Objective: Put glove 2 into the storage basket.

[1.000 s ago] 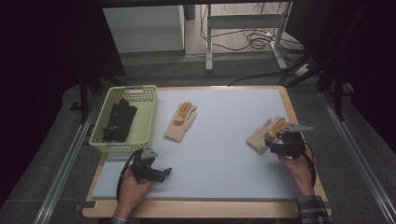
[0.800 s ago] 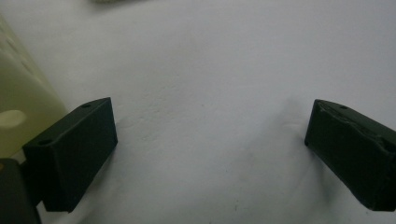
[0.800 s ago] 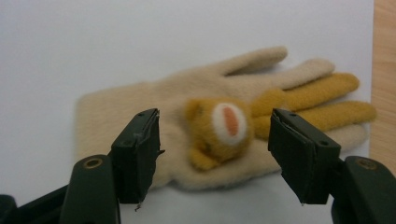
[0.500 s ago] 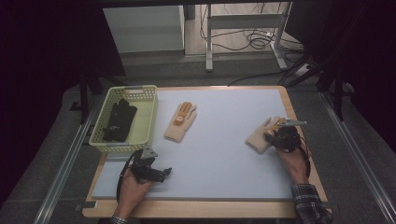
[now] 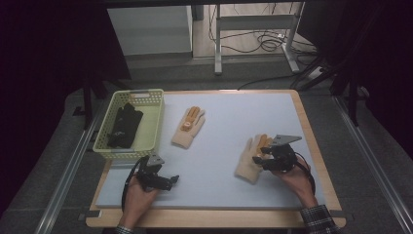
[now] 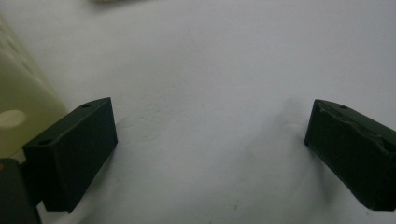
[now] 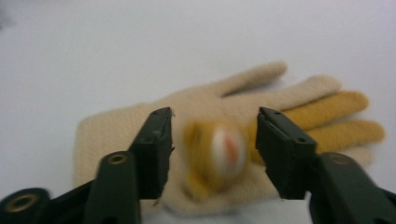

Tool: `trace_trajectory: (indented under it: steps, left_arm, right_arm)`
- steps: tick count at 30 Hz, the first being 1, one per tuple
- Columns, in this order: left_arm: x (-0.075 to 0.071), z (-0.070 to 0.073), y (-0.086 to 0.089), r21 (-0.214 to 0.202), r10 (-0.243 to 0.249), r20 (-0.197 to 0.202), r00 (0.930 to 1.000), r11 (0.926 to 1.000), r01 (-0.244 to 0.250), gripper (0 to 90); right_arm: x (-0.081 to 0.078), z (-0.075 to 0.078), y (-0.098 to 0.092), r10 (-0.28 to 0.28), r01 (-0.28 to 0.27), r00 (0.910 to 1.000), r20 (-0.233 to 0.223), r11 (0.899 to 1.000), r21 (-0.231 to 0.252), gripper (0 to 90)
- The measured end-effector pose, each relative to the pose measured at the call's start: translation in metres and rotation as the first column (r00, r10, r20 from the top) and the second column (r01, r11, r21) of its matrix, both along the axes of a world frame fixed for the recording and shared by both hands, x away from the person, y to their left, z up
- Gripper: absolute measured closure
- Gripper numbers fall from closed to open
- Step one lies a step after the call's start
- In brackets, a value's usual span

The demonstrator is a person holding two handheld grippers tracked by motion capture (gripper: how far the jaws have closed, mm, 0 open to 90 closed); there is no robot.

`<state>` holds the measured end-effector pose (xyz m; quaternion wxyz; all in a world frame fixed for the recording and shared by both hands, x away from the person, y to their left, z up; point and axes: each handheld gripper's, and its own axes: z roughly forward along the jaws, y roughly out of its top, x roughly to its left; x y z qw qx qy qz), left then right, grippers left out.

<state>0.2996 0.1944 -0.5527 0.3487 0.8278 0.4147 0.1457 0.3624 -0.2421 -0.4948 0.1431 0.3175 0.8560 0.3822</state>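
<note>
Two beige gloves (image 5: 189, 127) (image 5: 251, 161), one basket (image 5: 155, 127), two grippers (image 5: 171, 179) (image 5: 259, 158).

A pale mat (image 5: 224, 131) on the wooden table (image 5: 319, 161) bears two cream gloves (image 5: 187, 127) (image 5: 249, 163) and a green basket (image 5: 155, 122).

Between the right gripper's (image 7: 212, 154) jaws, the glove's (image 7: 201, 116) round yellow-and-white ornament (image 7: 219, 151) is blurred; its design is unreadable. The picture's bottom edge cuts the glove's cuff.
</note>
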Motion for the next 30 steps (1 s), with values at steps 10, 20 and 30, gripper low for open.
trace_trajectory:
  steps: [10, 20, 30]
  left_arm:
    - [0.0, 0.0, 0.0, 0.0, 0.0, 0.0, 1.0, 1.0, 0.0, 2.4]
    - [0.0, 0.0, 0.0, 0.001, 0.0, 0.0, 1.0, 1.0, 0.0, 2.4]
    - [0.0, 0.0, 0.0, 0.0, 0.0, 0.0, 1.0, 1.0, 0.0, 2.4]
  right_arm:
    - [0.001, -0.016, -0.032, -0.166, 0.166, 0.9856, -0.033, 0.986, 0.013, 57.1]
    - [0.001, -0.032, -0.016, -0.174, 0.176, 0.9836, -0.046, 0.984, 0.026, 85.5]
    - [-0.003, 0.003, -0.009, -0.164, 0.163, 0.9864, -0.012, 0.986, -0.014, 86.3]
